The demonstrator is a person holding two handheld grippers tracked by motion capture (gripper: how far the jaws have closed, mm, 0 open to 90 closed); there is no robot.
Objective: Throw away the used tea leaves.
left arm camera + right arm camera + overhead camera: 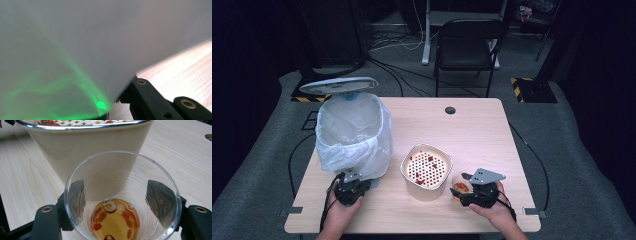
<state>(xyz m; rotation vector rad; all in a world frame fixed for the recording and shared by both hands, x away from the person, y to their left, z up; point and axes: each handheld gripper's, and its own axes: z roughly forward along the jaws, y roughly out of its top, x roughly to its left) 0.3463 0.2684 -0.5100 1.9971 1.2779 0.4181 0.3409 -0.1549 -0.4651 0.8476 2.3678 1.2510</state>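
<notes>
A clear plastic cup (pixel 112 177) holds a little amber liquid with red berries and stands on the table just right of a cream bowl (pixel 426 192) with a perforated strainer insert carrying red bits. My right gripper (pixel 469 192) has one pad on each side of the cup (pixel 460 187) and is shut on it. The bowl's wall (pixel 82 145) rises right behind the cup. My left gripper (pixel 349 187) sits shut at the foot of a bin lined with a white plastic bag (pixel 354 135). The bag's film (pixel 75 50) hangs down onto the black jaws of my left gripper (pixel 117 101).
The bin's grey lid (pixel 338 85) stands raised above the bag. The wooden table (pixel 472 130) has a round cable hole (pixel 450 110) near its far edge. Behind the table a black chair (pixel 467 45) and cables rest on the floor.
</notes>
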